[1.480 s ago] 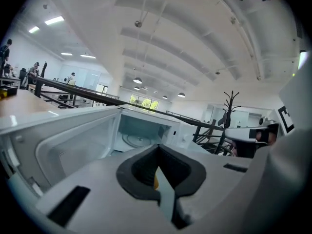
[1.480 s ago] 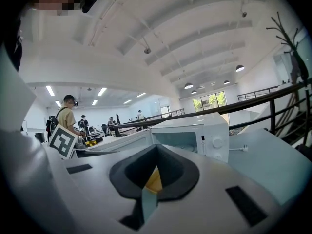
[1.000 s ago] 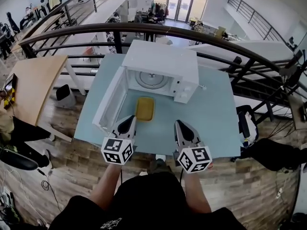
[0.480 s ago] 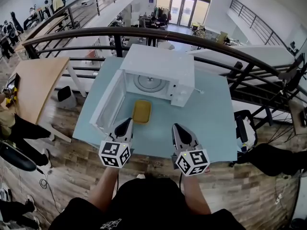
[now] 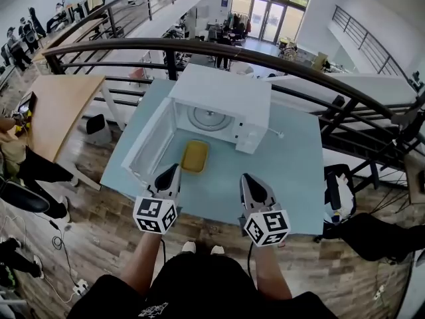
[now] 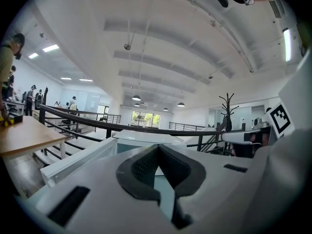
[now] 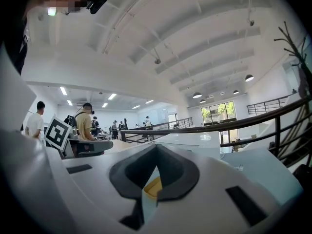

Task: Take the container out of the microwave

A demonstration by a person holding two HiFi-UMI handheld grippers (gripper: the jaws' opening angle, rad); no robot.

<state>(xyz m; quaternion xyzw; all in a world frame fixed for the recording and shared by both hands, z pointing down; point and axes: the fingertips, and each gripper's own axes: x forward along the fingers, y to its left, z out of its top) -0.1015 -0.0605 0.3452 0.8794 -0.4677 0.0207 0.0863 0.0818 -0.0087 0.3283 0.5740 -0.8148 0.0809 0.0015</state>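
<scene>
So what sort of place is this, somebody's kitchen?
Not a kitchen: probably an upper gallery in a big open workshop or office hall. A curved railing runs behind the table with the microwave, a lower floor shows beyond it, and people stand farther off.

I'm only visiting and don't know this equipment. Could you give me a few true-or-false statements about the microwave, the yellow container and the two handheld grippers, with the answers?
1. The door of the microwave stands open. True.
2. The yellow container sits on the turntable inside the microwave. False: it lies on the light blue table in front of the opening, and the turntable is bare.
3. The left gripper is clamped on the container. False: its jaws are together with nothing between them, apart from the container.
4. The right gripper is shut and empty. True.
</scene>
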